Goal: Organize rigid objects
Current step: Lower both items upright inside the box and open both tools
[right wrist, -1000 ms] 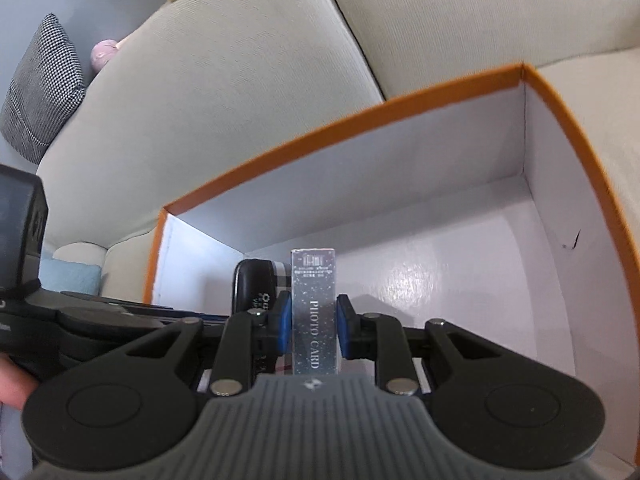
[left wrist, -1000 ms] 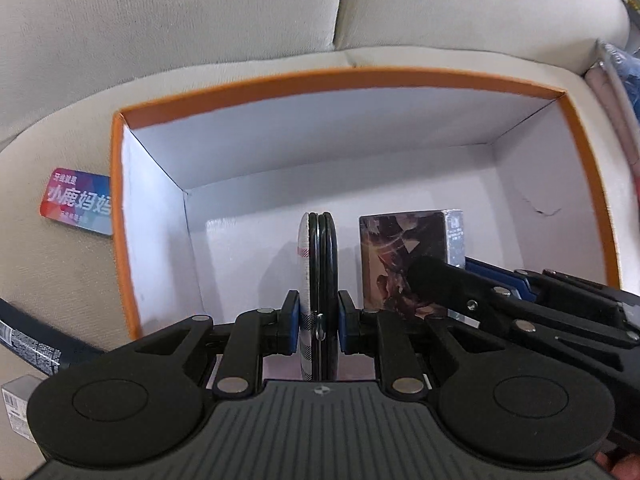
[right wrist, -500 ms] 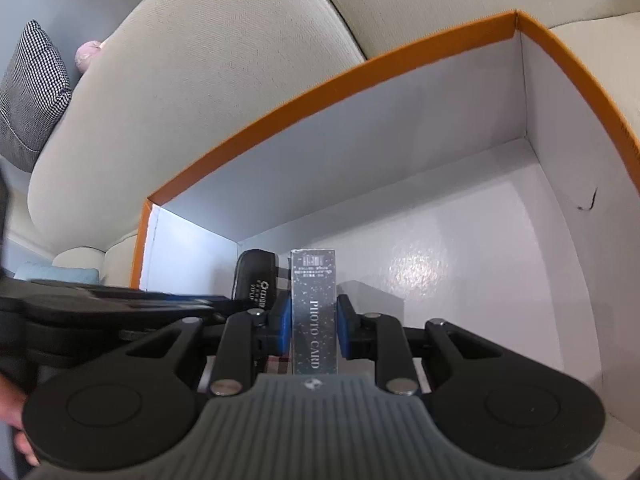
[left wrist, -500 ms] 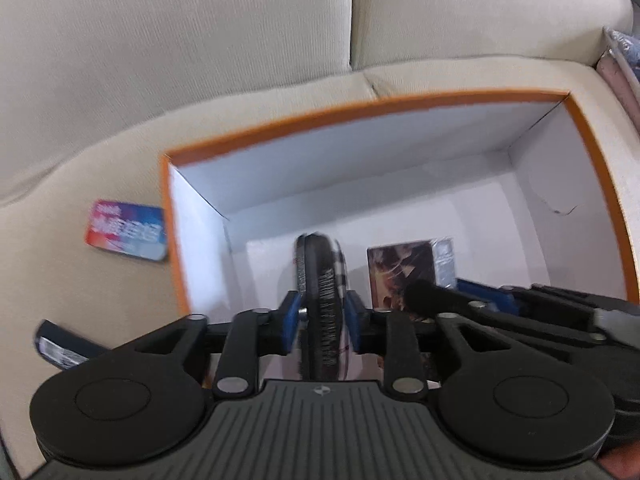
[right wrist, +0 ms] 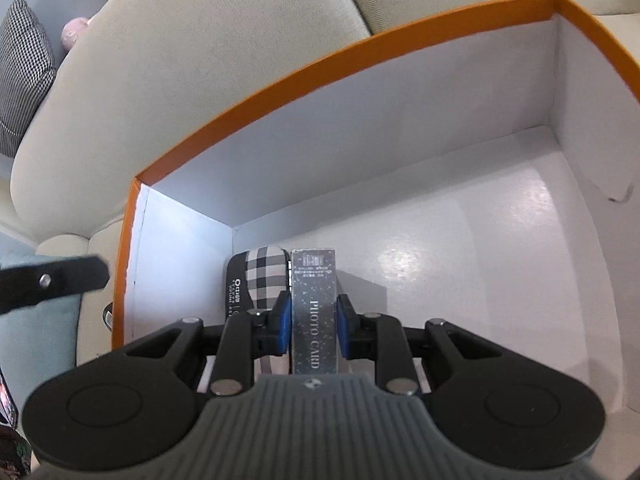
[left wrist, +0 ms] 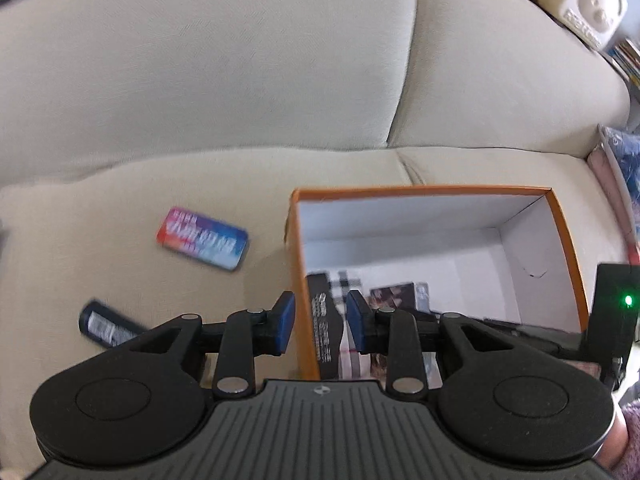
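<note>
An orange box [left wrist: 560, 236] with a white inside sits on the beige sofa. A black and plaid round case [left wrist: 323, 332] rests inside against the box's left wall. My left gripper [left wrist: 320, 318] hangs open above that wall and case, with nothing between its blue pads. In the right wrist view my right gripper [right wrist: 314, 320] is low inside the box [right wrist: 280, 80]. It is shut on a silver "PHOTO CARD" box [right wrist: 314, 304], held upright right beside the plaid case [right wrist: 264, 276]. The card box's picture face [left wrist: 400, 300] shows in the left wrist view.
A red and blue packet [left wrist: 202, 238] and a dark tube [left wrist: 106, 328] lie on the seat cushion left of the box. Books [left wrist: 616, 168] are stacked at the sofa's right end. The box floor to the right of the card box is bare [right wrist: 480, 240].
My left gripper has opened, let go of the plaid case, and risen back out of the box to the left. The right gripper keeps its grip and has sunk slightly deeper.
</note>
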Demonstrator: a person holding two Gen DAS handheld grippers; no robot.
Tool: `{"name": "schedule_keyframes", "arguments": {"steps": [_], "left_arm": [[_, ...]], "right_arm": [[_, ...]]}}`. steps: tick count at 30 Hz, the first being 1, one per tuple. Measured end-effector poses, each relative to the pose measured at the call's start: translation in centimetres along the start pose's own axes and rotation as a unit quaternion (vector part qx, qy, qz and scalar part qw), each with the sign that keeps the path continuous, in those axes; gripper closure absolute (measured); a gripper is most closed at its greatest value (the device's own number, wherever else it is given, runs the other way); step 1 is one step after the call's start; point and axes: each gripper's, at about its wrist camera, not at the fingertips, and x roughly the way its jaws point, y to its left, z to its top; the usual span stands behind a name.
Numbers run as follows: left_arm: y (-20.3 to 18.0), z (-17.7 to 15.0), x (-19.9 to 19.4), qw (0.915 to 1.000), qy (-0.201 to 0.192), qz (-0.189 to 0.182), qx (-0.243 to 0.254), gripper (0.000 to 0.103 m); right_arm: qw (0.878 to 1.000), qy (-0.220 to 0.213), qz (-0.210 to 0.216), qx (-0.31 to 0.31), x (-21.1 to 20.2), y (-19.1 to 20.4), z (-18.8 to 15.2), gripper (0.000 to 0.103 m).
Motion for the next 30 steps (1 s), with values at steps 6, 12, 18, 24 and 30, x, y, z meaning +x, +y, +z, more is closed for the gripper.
{"name": "schedule_keyframes", "arguments": {"steps": [6, 12, 18, 24, 30], "left_arm": [[1.1, -0.6, 0.4, 0.9991, 0.013, -0.032, -0.026, 0.072], [1.5, -0.6, 1.2, 0.9976, 0.018, -0.052, -0.043, 0.074], [2.4, -0.7, 1.4, 0.9959, 0.02, -0.064, -0.059, 0.074], [3.1, -0.7, 1.5, 0.9948, 0.021, -0.07, -0.07, 0.074], [3.6, -0.8, 1.0, 0.9941, 0.019, -0.076, -0.076, 0.074]], "right_arm": [[1.0, 0.014, 0.001, -0.011, 0.3, 0.6, 0.9, 0.08], [0.999, 0.047, -0.011, -0.017, 1.3, 0.1, 2.4, 0.078], [0.993, 0.069, -0.075, -0.051, 2.1, 0.1, 2.6, 0.061], [0.993, 0.076, -0.07, -0.048, 2.9, 0.7, 2.5, 0.059], [0.993, 0.077, -0.075, -0.057, 3.7, 1.7, 2.4, 0.054]]}}
